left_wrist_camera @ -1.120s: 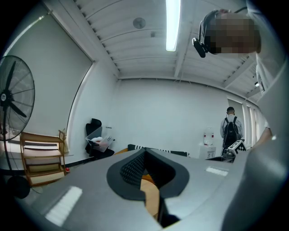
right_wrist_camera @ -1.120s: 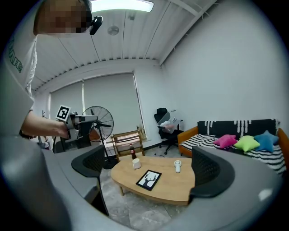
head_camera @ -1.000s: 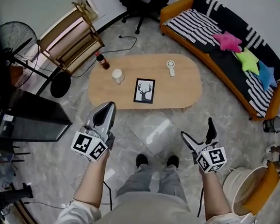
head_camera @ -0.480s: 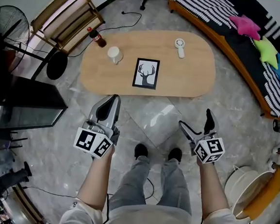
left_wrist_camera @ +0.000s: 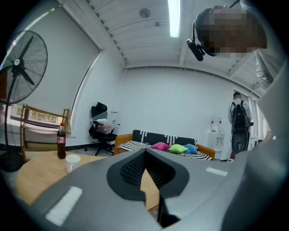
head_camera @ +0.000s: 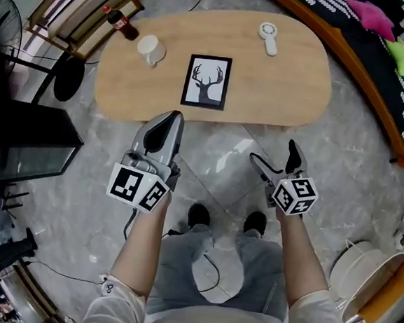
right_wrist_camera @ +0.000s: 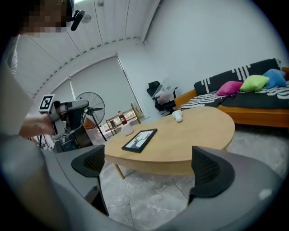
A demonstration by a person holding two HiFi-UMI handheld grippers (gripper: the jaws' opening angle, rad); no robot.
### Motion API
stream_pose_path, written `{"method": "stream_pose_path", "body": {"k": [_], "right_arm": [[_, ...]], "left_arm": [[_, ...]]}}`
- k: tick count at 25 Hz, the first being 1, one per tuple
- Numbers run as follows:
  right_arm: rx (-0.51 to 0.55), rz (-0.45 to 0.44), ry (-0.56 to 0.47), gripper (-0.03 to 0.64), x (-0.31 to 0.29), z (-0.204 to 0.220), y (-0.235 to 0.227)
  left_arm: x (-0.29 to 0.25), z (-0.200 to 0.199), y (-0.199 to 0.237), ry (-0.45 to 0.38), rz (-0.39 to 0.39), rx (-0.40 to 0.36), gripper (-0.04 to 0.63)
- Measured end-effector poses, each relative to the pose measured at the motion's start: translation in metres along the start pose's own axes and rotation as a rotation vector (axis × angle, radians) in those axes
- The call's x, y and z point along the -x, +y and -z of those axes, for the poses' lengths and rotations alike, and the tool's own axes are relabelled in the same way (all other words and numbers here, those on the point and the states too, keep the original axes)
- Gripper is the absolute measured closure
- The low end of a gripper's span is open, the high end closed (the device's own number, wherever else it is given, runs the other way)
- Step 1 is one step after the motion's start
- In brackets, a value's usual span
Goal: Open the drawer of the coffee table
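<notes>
Just beyond both grippers, the coffee table [head_camera: 279, 80] now lies nearer than a second ago, its drawer unseen. On the left gripper [head_camera: 170, 119] the jaws meet, empty. On the right gripper [head_camera: 274, 153] they gape, empty. The approach looks nearly done.

Grey marble floor [head_camera: 214, 186], striped sofa [right_wrist_camera: 253, 101]
</notes>
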State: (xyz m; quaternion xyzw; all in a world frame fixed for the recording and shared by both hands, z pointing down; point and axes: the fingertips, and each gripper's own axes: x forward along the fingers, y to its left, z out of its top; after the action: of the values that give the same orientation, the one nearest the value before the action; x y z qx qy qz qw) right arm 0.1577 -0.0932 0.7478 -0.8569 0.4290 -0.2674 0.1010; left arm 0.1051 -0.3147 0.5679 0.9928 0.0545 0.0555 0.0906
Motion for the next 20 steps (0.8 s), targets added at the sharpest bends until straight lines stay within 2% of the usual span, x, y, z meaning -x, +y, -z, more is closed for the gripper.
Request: {"method": "stream_pose_path", "body": {"k": [6, 11, 16, 20], "right_arm": [[-0.060, -0.006, 0.033, 0.028, -0.044, 0.080, -0.042], [-0.138, -0.023, 0.028, 0.028, -0.095, 0.128, -0.078], [-0.247, -0.051, -0.018, 0.028, -0.136, 0.154, -0.095], [-0.301, -0.086, -0.069, 0.028, -0.159, 0.155, -0.098]], "left_arm": [[-0.020, 0.058, 0.004, -0.031, 0.025, -0.015, 0.595], [-0.026, 0.085, 0.018, -0.047, 0.025, -0.052, 0.595], [-0.027, 0.094, 0.032, -0.069, 0.024, -0.099, 0.595], [-0.025, 0.101, 0.040, -0.076, 0.020, -0.117, 0.595]]}}
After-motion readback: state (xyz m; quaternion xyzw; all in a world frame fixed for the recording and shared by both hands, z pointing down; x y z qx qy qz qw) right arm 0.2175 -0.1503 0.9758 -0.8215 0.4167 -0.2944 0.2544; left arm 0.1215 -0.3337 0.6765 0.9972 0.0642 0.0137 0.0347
